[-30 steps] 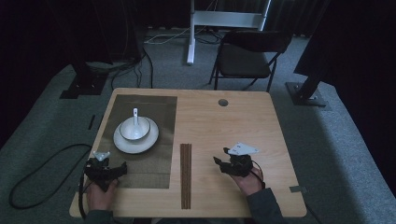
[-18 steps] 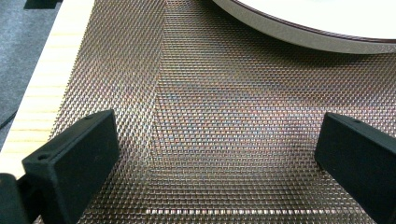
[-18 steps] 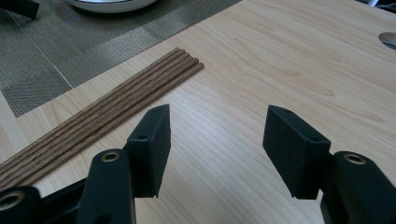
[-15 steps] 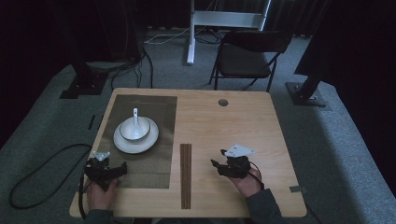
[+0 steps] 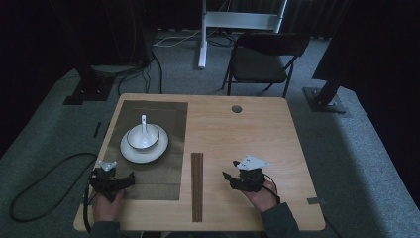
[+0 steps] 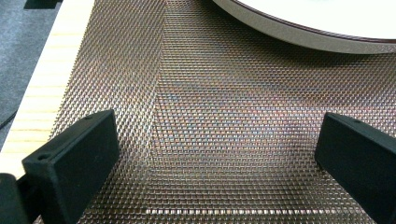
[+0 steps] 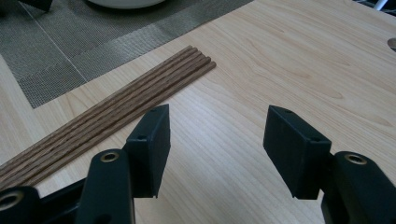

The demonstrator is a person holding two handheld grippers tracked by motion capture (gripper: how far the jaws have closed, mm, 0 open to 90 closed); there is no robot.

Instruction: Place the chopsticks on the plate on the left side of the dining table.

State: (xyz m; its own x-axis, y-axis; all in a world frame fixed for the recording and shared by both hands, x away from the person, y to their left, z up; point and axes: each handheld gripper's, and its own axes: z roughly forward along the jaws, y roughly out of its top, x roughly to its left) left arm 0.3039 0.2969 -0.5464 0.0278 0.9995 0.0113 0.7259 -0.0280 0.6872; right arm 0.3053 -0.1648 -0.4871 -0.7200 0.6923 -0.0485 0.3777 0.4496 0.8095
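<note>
Hand-held gripper [image 7: 215, 144] (jaws apart) beside chopsticks [image 7: 112, 114].

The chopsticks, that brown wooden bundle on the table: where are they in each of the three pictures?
High view: the chopsticks lie lengthwise on bare wood just right of the woven placemat, between the two grippers.
Left gripper view: woven placemat and the plate rim lie ahead of the jaws; no chopsticks here.
Right gripper view: the chopsticks run diagonally at left, beyond the left jaw.
Shared landmark: the woven placemat, beside the chopsticks.

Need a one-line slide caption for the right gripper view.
Open right hand-held gripper above bare wooden table, chopsticks lying just left.
</note>
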